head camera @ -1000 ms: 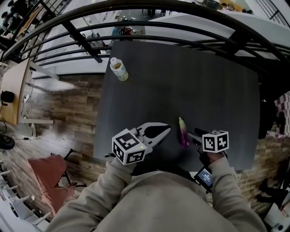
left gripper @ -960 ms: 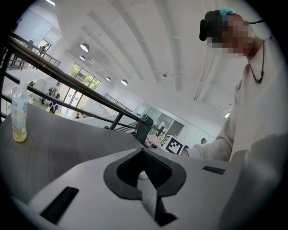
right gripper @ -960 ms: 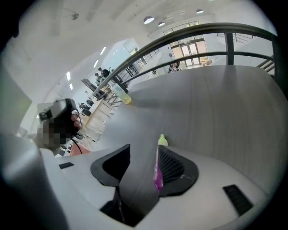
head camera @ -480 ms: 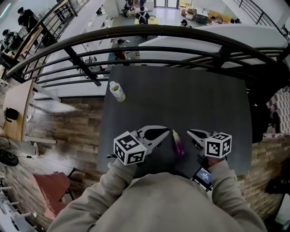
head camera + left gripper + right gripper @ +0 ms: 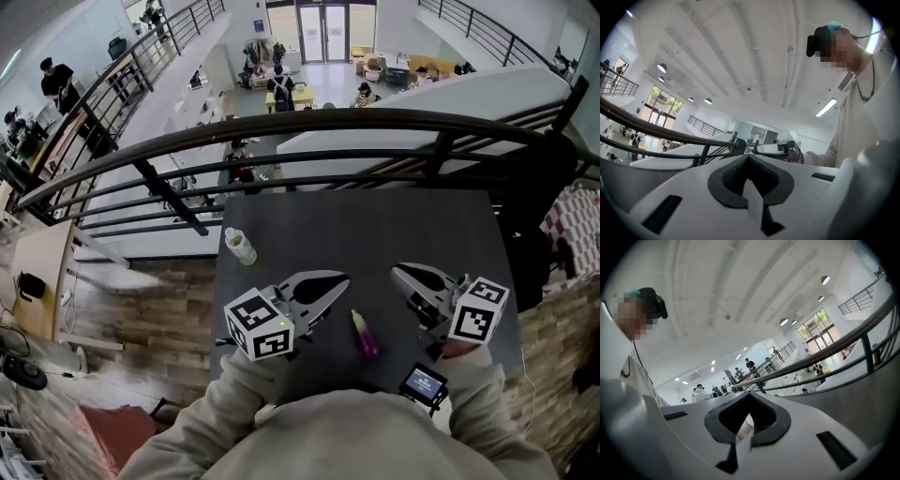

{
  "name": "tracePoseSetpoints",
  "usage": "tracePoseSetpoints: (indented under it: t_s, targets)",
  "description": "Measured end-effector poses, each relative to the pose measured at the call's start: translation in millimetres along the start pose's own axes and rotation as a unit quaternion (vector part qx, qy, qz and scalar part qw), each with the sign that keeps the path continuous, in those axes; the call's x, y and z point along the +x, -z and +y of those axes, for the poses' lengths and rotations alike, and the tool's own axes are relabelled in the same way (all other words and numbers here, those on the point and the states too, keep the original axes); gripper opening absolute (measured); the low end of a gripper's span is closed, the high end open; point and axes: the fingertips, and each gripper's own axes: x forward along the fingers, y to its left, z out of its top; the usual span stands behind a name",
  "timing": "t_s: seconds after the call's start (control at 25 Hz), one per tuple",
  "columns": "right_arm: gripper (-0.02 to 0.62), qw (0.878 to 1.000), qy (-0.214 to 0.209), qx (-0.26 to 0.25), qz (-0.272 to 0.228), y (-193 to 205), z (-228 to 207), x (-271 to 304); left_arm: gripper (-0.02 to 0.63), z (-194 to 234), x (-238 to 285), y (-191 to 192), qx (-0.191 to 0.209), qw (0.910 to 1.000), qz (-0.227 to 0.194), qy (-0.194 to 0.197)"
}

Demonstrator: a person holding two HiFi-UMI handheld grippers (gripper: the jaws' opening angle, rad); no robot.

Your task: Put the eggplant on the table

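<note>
The eggplant [image 5: 364, 336] already lies on the dark table [image 5: 375, 234], near its front edge and between the two grippers. What is left is probably only to hold both of them clear, so nothing brushes it and sets it rolling. The left gripper [image 5: 341, 279] and the right gripper [image 5: 398, 273] are each clenched on nothing, while the eggplant looks small, slim and glossy purple, its pale green stem end pointing away from the person.
</note>
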Motion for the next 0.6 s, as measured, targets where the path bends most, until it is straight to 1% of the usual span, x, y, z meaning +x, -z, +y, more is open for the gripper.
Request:
tracePoseSetpoints:
  t_s: [0.12,0.2,0.32,0.44,0.6]
  targets:
    - [0.014,0.999,0.000,-0.038,-0.020,-22.5,18.6,-8.8,0.002,-8.4,3.2,-28.7,0.023,0.9995,-0.016,0.010]
    - [0.014,0.998,-0.003,-0.050,-0.023,-31.1,26.5,-13.8,0.002,-11.6,4.8,-39.6,0.033,0.9991,-0.023,0.015]
    - [0.012,0.998,0.005,-0.054,-0.018,-29.8,23.5,-20.3,0.002,-7.2,7.6,-39.3,0.028,0.9993,-0.022,0.010]
    - [0.014,0.999,0.017,-0.045,-0.010,-20.7,15.6,-23.4,0.002,-5.4,8.1,-36.2,0.023,0.9995,-0.020,0.007]
    - [0.014,0.999,0.021,-0.039,-0.003,-10.9,15.4,-24.8,0.002,-7.5,8.1,-28.8,0.015,0.9997,-0.015,0.009]
